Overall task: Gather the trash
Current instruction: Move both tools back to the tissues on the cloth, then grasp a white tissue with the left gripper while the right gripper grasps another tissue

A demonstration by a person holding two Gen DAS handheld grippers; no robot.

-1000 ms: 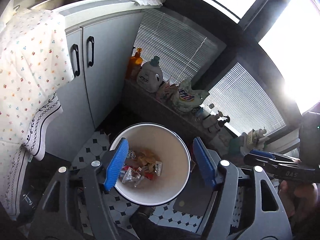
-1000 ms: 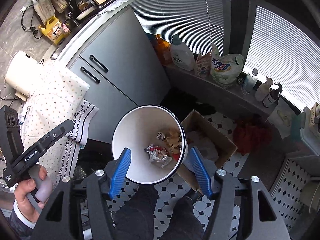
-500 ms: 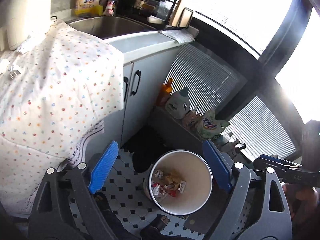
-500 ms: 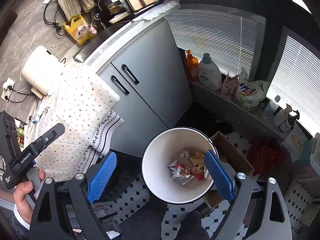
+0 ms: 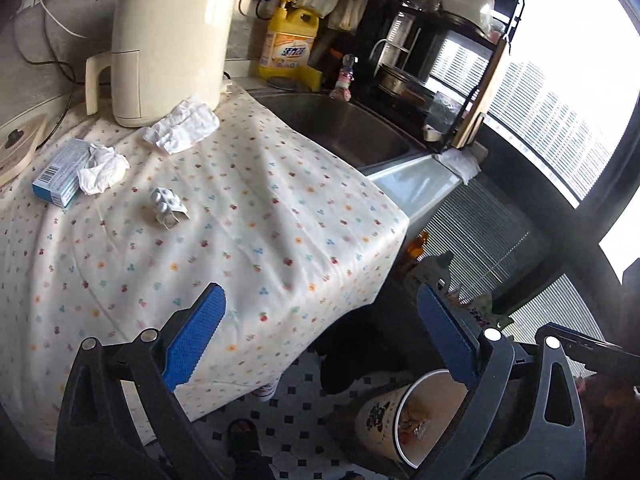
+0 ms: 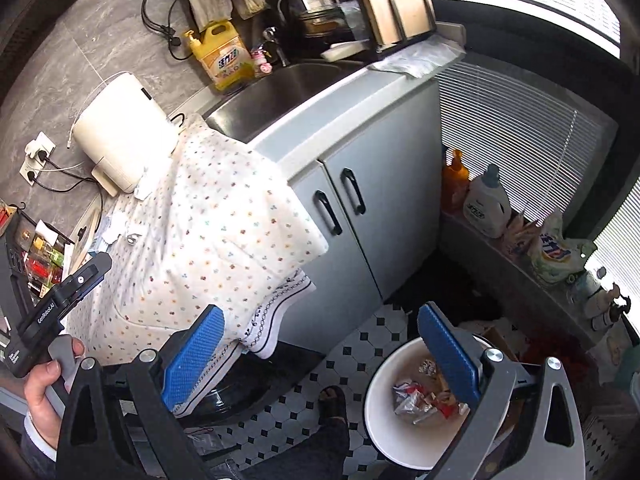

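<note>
**Swinging back to the desk for the next round of trash**

Heading up from the bin now with both tools empty. My left hand-held gripper (image 5: 316,344) has just been opening and its jaws stand wide apart with nothing between them; same story for the right hand-held gripper (image 6: 320,344), jaws spread, nothing held. Makes sense to me: I'd want them wide before I get to the next piece, so I don't have to fiddle at the last moment.

Where the trash is: some wrappers are already in the white bin (image 6: 380,384), which sits on the tiled floor (image 6: 280,420) right below the desk edge, handy for short drops. What's left is up on the flowery cloth (image 5: 260,220) covering the desk: a crumpled tissue (image 5: 182,126) next to the cream kettle (image 5: 168,40), a second crumpled tissue (image 5: 103,169) lying partly on a small blue box (image 5: 56,176), and what looks like a used pill blister (image 5: 166,208), though it's small and I can't be sure.

The left tool looks straight at that cluster, so I'd guess the blister or a tissue comes next. Soft paper will squash, so a firm pinch should do.
</note>
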